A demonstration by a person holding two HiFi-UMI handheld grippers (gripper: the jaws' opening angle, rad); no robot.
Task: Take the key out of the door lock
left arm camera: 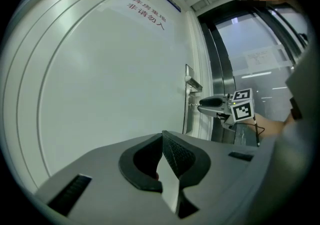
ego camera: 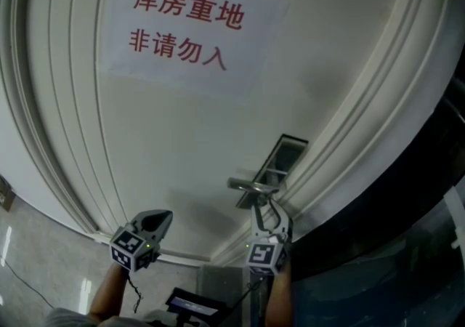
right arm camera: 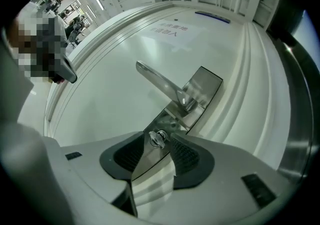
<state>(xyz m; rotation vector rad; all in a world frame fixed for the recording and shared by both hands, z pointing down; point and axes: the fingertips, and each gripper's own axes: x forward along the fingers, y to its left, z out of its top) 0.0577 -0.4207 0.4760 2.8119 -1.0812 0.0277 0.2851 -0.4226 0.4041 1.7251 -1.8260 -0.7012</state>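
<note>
The head view faces the white door (ego camera: 182, 122) from a short way back. The left gripper view looks slantwise across it from farther left, the right gripper view sits close against the lock plate (right arm camera: 202, 86); all three share the handle (ego camera: 251, 187).

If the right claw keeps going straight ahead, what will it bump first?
Probably the small silver key sticking out of the shiny steel lock plate. It lines up with the gap of the open right claw, though depth is hard to judge.
</note>
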